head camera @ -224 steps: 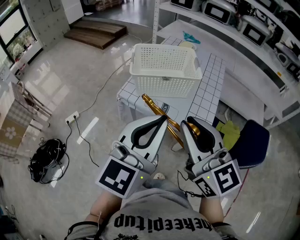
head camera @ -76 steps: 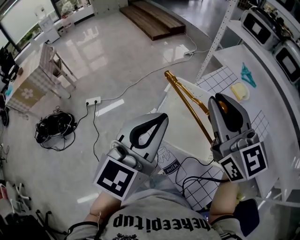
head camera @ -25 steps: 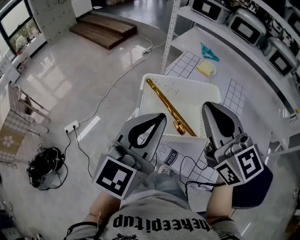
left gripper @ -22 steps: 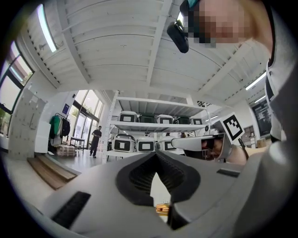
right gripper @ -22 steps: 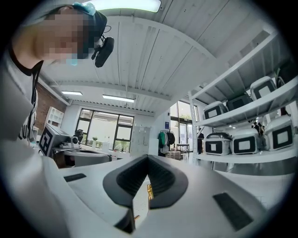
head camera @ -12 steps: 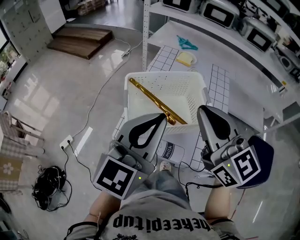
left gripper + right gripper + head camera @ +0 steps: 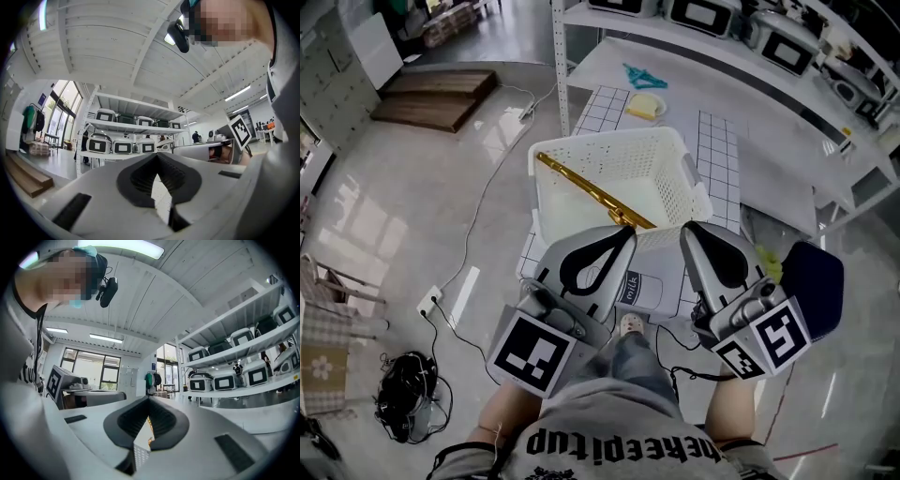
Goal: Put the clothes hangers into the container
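Near the white basket [image 7: 649, 159], left claw [image 7: 628, 232], right claw [image 7: 689, 229], side by side; both pressed together

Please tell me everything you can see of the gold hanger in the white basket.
The shiny gold, metal-looking clothes hanger lies diagonally inside the white perforated plastic basket. Its far end rests by the basket's far left corner; its near end reaches toward the front wall. Only the basket touches it.

Grey shirt [image 7: 609, 439] with black lettering, blue jeans [image 7: 630, 364].
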Tool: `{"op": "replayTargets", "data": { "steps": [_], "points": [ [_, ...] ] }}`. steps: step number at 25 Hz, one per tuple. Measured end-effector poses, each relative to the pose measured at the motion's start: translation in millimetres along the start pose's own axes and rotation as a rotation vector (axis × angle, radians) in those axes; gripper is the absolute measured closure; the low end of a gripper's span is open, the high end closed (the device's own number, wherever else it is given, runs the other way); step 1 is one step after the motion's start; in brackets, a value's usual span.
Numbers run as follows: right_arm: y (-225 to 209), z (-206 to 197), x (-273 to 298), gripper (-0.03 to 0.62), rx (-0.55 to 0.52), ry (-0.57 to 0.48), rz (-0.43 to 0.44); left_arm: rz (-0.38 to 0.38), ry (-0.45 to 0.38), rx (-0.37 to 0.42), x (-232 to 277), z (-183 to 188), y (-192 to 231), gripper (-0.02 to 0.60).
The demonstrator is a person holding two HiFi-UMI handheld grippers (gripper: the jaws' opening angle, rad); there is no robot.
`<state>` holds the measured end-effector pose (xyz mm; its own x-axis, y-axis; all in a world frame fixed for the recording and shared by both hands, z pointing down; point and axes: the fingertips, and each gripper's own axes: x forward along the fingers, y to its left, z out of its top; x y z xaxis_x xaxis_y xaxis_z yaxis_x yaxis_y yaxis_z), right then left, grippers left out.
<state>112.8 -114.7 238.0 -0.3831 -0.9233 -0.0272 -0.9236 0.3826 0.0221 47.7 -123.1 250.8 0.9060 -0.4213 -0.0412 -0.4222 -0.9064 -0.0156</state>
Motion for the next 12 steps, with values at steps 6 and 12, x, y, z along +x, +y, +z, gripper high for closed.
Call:
{"op": "replayTargets", "data": {
  "steps": [6,12],
  "points": [
    [14,-6,-13,0.585,0.020,-0.002,-0.014,-0.030,0.007,0.004,-7,-1,-13,0.566],
    [22,-8,-20,0.585,0.034,-0.009,-0.036,-0.044,0.009,0.004,-13,-2,-21,0.566]
  ]
}}
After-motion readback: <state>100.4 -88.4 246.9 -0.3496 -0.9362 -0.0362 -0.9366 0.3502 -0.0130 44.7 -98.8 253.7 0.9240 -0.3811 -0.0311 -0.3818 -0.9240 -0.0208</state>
